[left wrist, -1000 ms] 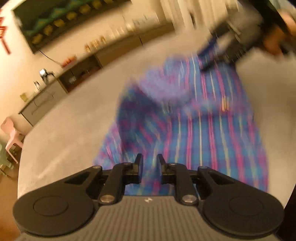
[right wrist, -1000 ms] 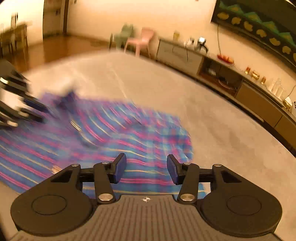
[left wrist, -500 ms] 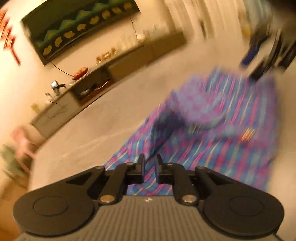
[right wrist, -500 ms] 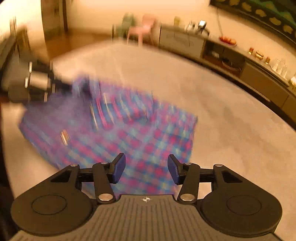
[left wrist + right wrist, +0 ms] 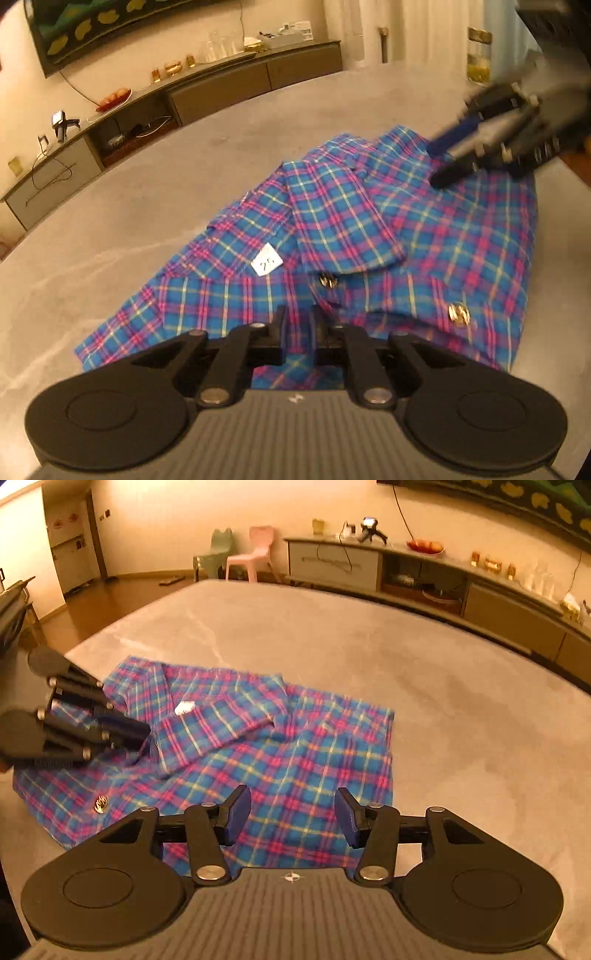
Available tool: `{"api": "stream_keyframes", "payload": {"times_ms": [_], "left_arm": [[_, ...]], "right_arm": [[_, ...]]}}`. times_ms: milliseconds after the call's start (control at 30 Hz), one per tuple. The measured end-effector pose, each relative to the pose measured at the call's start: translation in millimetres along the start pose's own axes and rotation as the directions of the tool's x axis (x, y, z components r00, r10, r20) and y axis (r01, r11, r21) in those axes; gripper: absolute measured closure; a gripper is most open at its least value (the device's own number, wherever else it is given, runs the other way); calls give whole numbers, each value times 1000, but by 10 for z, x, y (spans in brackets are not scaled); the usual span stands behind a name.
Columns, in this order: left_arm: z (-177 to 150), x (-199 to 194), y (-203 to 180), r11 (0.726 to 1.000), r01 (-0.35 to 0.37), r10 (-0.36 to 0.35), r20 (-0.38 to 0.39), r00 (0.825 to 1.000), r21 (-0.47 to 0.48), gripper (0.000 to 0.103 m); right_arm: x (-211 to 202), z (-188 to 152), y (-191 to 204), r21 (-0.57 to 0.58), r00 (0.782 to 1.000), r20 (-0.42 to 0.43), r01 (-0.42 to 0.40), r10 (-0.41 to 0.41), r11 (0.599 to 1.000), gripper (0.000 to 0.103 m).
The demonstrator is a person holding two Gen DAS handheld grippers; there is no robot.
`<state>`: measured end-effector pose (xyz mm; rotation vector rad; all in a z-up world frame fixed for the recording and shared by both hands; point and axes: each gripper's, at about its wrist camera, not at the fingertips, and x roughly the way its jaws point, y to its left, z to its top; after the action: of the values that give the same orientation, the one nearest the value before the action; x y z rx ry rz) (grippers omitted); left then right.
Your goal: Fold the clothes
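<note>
Left gripper (image 5: 297,328) pinches the near hem of the blue-and-pink plaid cotton shirt (image 5: 424,236), right gripper (image 5: 291,814) hangs spread and empty just above that shirt, which lies partly folded on the grey tabletop (image 5: 369,642).

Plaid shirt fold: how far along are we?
Done: the plaid shirt lies on the grey table, one sleeve already folded across the body. In hand: the left claw sits nearly closed at the near hem, grip unclear; the right claw hovers open and empty. Left: the shirt is still a loose, uneven shape, so more folds and squaring up look needed.
</note>
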<state>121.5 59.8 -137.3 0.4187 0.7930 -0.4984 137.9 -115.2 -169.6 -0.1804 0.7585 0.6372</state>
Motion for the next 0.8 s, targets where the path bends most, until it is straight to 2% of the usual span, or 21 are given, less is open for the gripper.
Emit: {"api": "stream_keyframes", "payload": {"times_ms": [33, 100, 233, 333, 400, 467, 500, 533, 633, 700, 767, 800], "left_arm": [[-24, -50, 29, 1000, 5, -5, 8, 1000, -6, 85], [-54, -167, 127, 1000, -7, 8, 40, 999, -26, 83], [-35, -346, 374, 994, -31, 43, 111, 993, -108, 84], [65, -338, 434, 989, 9, 12, 142, 990, -144, 84], [130, -251, 276, 996, 36, -26, 116, 993, -87, 84], [116, -181, 146, 999, 23, -21, 80, 997, -24, 83], [94, -147, 91, 1000, 9, -10, 61, 998, 7, 82], [73, -114, 36, 999, -3, 1, 43, 999, 39, 81], [47, -109, -33, 994, -51, 51, 5, 999, 93, 81], [-8, -326, 47, 989, -101, 97, 45, 994, 109, 80], [-93, -561, 172, 985, -143, 134, 87, 987, 101, 77], [-152, -603, 272, 983, -163, 157, 77, 985, 79, 76]], "right_arm": [[-24, 33, 27, -10, 1000, 16, -10, 10, 1000, 50], [-71, 157, 162, -60, 996, 51, -72, 75, 996, 50], [34, 426, 492, -151, 991, 56, -108, 118, 983, 50], [268, 563, 756, -256, 995, 43, -74, 87, 964, 51], [467, 601, 870, -319, 997, 22, -58, 68, 946, 52], [709, 597, 920, -395, 999, -34, -2, -13, 919, 53], [787, 598, 862, -383, 997, -64, 4, -31, 924, 58], [861, 600, 799, -368, 994, -94, 9, -47, 930, 57], [805, 658, 507, -230, 990, -137, -43, 11, 972, 57], [576, 646, 292, -139, 995, -86, -69, 57, 988, 57], [278, 584, -11, -23, 1000, -17, -24, 23, 999, 55], [169, 500, -132, -3, 1000, 3, 10, -10, 1000, 54]]}}
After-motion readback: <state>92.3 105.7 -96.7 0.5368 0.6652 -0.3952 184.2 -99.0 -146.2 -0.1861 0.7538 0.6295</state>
